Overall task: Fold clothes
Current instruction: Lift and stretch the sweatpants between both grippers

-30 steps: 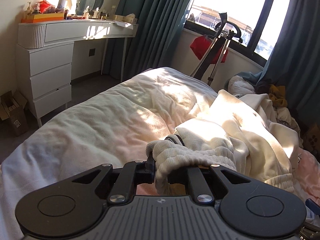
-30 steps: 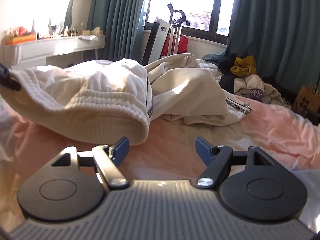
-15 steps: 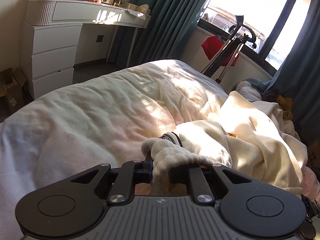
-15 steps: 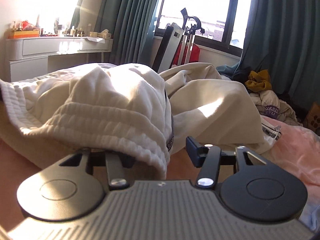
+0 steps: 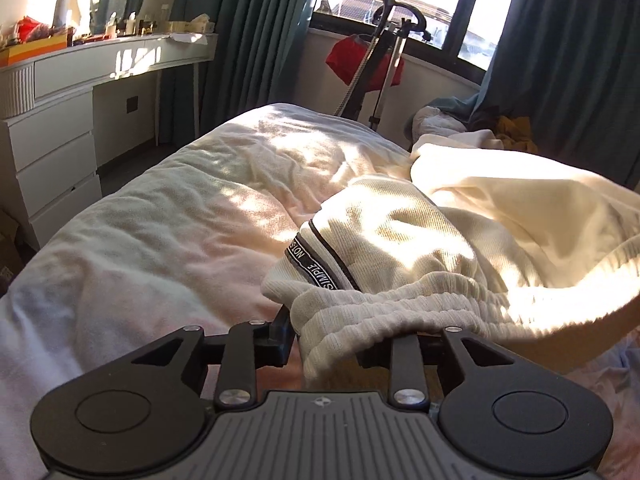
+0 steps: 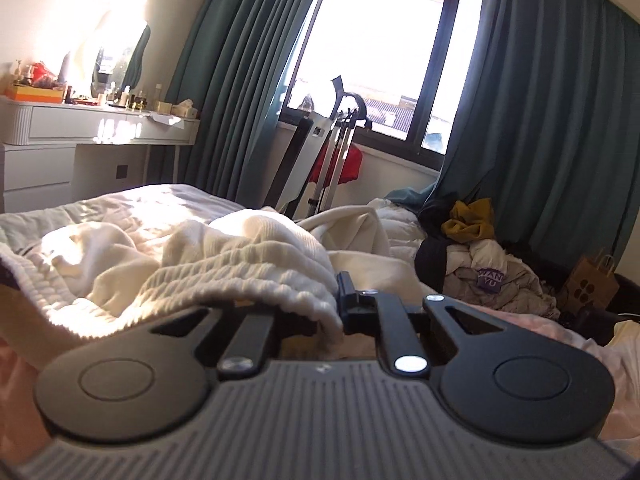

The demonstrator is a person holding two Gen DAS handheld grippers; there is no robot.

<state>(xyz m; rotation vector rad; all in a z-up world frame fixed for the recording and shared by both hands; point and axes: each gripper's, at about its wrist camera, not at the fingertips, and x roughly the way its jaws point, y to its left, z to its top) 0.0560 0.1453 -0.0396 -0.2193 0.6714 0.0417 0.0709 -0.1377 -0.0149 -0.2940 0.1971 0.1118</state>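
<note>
Cream sweatpants (image 5: pixel 400 248) with a ribbed elastic waistband and a black lettered side stripe (image 5: pixel 316 264) lie on the bed. My left gripper (image 5: pixel 326 338) is shut on the waistband's left end. My right gripper (image 6: pixel 320 314) is shut on the waistband's other end (image 6: pixel 256 276), and the band stretches between the two. The rest of the sweatpants (image 6: pixel 360 228) lies bunched on the bed behind. The fingertips of both grippers are hidden under the cloth.
The bed has a pale pink-white cover (image 5: pixel 168 232). A heap of other clothes (image 6: pixel 480 264) lies at the far right of the bed. A white dresser (image 5: pixel 48 128) stands left, a garment steamer (image 5: pixel 380 60) and teal curtains by the window. A paper bag (image 6: pixel 592 280) sits right.
My right gripper moved in onto the waistband and shut on it. Both grippers have lifted the waistband and pulled it out between them.
</note>
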